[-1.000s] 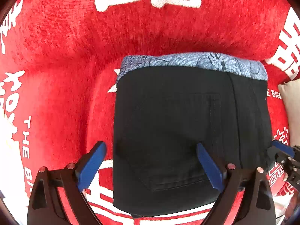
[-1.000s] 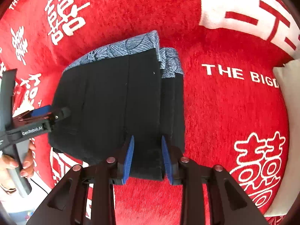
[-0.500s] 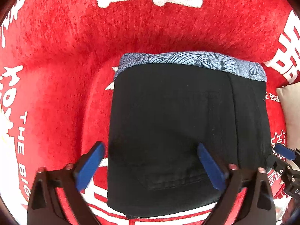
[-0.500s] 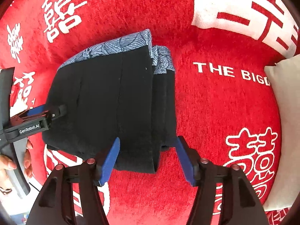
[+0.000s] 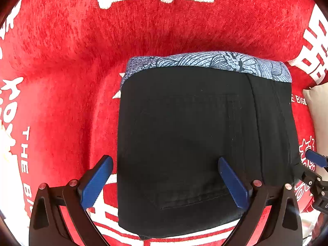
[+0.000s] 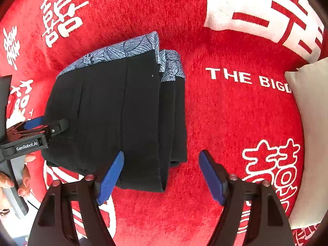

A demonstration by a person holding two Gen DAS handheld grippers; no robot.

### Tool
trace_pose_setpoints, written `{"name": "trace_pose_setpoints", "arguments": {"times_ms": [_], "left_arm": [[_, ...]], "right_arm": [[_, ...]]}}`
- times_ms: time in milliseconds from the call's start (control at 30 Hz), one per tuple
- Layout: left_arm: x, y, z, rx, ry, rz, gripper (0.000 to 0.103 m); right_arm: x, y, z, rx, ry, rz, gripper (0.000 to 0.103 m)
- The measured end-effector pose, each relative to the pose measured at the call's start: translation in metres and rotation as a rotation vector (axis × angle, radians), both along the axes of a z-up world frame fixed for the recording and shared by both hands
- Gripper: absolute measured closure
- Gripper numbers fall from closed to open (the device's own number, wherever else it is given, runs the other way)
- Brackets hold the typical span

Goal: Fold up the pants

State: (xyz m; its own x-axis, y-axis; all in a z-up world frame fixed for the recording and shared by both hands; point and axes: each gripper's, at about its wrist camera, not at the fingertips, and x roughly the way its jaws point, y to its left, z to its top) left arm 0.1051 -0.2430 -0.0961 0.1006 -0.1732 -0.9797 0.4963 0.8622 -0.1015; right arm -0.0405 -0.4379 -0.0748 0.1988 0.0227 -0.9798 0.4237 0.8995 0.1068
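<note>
Black pants [image 5: 184, 143] lay folded into a compact, thick rectangle on a red cloth [image 5: 102, 51] printed with white characters and lettering. A blue-grey patterned band ran along the far edge of the pants, and a stitched back pocket faced upward.

The left tongs [image 5: 165, 179] hung above the near edge of the pants, pointing steeply down, with their blue pads spread wide and holding nothing; one pad stood just off the pants' left side, the other over the black fabric.

The right tongs [image 6: 162, 173] hung over the near right corner of the pants. A second before, their pads had been pinched close on that corner's stacked layers. Their jaws had just been opening, and the pads now stood well apart, the left one over the fabric and the right one over bare cloth beyond the pants. The corner had dropped flat onto the cloth.

A pale cushion [image 6: 307, 123] sat well to the right of the pants.

With both tongs free and the bundle resting squarely, the fold looked essentially finished.
</note>
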Motion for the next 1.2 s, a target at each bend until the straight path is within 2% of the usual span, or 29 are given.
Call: {"name": "trace_pose_setpoints", "arguments": {"times_ms": [167, 400, 833, 967, 1033, 1200], "left_arm": [[0.004, 0.004, -0.004, -0.013, 0.034, 0.022, 0.001], [-0.003, -0.002, 0.003, 0.028, -0.014, -0.007, 0.001], [-0.001, 0.004, 0.001, 0.014, 0.003, -0.007, 0.001], [0.005, 0.009, 0.011, 0.013, -0.040, -0.046, 0.001], [0.011, 0.016, 0.018, -0.009, -0.044, -0.056, 0.001], [0.037, 0.043, 0.019, -0.046, 0.019, -0.048, 0.001]], "right_arm": [[-0.001, -0.002, -0.001, 0.007, 0.001, -0.006, 0.023], [-0.009, -0.003, 0.005, 0.008, -0.008, -0.006, 0.022], [-0.019, -0.014, 0.015, 0.018, -0.019, -0.050, 0.021], [-0.019, -0.015, 0.015, 0.023, -0.019, -0.043, 0.021], [-0.021, -0.017, 0.017, 0.033, -0.026, -0.046, 0.021], [-0.022, -0.034, 0.012, 0.129, -0.058, -0.095, 0.021]]}}
